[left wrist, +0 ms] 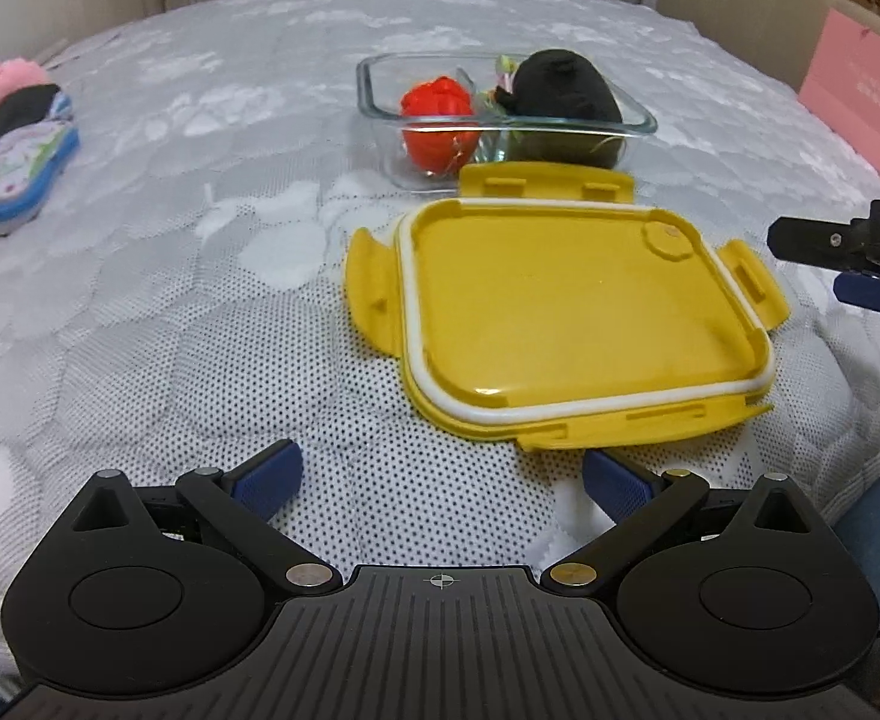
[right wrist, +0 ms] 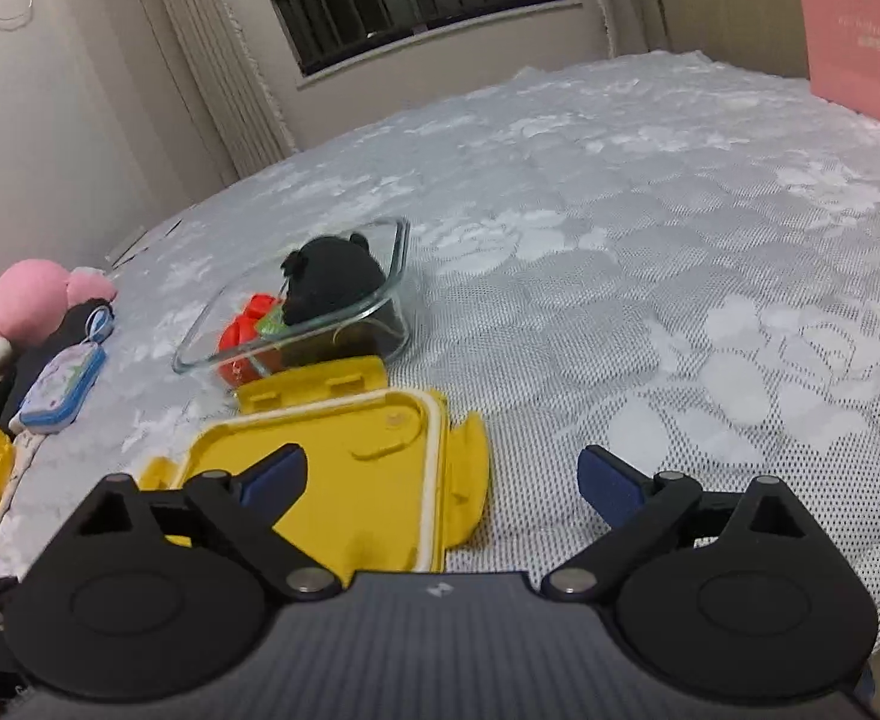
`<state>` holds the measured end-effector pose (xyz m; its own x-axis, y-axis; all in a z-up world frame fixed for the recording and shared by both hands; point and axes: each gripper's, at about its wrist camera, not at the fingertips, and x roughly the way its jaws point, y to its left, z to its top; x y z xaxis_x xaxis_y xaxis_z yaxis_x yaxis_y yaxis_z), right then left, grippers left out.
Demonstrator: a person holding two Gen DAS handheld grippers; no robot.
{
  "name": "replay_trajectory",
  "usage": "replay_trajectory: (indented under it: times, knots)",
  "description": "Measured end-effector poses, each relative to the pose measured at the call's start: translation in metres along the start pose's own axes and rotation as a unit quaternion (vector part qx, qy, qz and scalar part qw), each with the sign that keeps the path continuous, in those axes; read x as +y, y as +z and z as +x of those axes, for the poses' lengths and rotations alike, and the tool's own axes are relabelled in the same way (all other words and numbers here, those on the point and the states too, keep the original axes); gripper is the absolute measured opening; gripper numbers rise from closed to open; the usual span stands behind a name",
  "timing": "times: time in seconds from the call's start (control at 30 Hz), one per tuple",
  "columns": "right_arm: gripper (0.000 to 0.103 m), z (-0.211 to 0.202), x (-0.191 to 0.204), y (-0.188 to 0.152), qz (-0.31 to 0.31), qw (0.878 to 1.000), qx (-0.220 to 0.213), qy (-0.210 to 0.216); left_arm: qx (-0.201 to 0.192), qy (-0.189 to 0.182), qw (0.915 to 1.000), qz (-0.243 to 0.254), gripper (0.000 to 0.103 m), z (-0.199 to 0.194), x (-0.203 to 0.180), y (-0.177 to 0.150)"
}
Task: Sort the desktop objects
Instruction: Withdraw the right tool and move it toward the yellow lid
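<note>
Two grippers, your left gripper [left wrist: 440,477] and right gripper [right wrist: 443,480], are spread wide and hold nothing. Just ahead lies the rounded yellow plastic lid [left wrist: 566,318] on dotted mesh bedding [left wrist: 200,330]; beyond, touching it, the clear glass container [left wrist: 380,114] holds a ridged red ball [left wrist: 437,99] and a black plush [left wrist: 566,90].

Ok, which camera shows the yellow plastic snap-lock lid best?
Left wrist: the yellow plastic snap-lock lid lies whole and unobstructed. Right wrist shows it partly hidden behind a gripper finger.

Black ribbed body, round black hinge discs, silver rivets, blue-padded fingers [left wrist: 266,480], white crosshair mark.
</note>
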<state>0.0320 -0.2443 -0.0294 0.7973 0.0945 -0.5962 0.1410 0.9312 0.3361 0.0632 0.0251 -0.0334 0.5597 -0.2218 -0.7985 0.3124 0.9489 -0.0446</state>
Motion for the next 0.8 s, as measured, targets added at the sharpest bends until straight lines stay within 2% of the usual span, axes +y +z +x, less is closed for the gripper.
replay_trajectory:
  times: [0.07,0.27,0.37,0.47,0.6,0.63,0.7,0.73,0.8]
  knots:
    - [0.098,0.006,0.002,0.004,-0.001,1.000,0.004,-0.019,-0.007,-0.001,0.9999,0.012,0.102,-0.001,-0.001,-0.001]
    - [0.087,0.000,-0.006,0.011,-0.031,0.999,0.012,-0.018,-0.007,0.009,0.9998,0.013,0.102,-0.004,0.006,-0.001]
    - [0.073,0.003,-0.018,0.016,-0.013,0.999,0.035,-0.010,-0.010,0.014,0.9998,0.005,0.102,-0.009,0.011,-0.001]
    - [0.085,0.000,-0.031,0.014,0.004,0.999,0.035,0.002,-0.023,0.030,0.9992,0.011,0.102,-0.021,0.010,-0.001]
    - [0.085,0.001,-0.035,0.008,0.017,0.999,0.038,0.018,-0.041,0.049,0.9975,0.030,0.102,-0.035,0.007,-0.001]
    - [0.084,0.002,-0.033,0.007,0.021,0.999,0.040,0.024,-0.047,0.055,0.9969,0.031,0.102,-0.037,0.008,0.000]
    - [0.071,0.001,-0.022,0.009,0.004,0.998,0.048,0.027,-0.052,0.057,0.9968,0.023,0.102,-0.037,0.012,0.004]
    - [0.072,-0.001,-0.015,0.010,-0.008,0.999,0.046,0.028,-0.054,0.057,0.9968,0.018,0.102,-0.036,0.014,0.006]
    - [0.086,-0.009,-0.005,0.008,-0.038,0.998,0.033,0.024,-0.057,0.053,0.9970,0.000,0.102,-0.034,0.019,0.010]
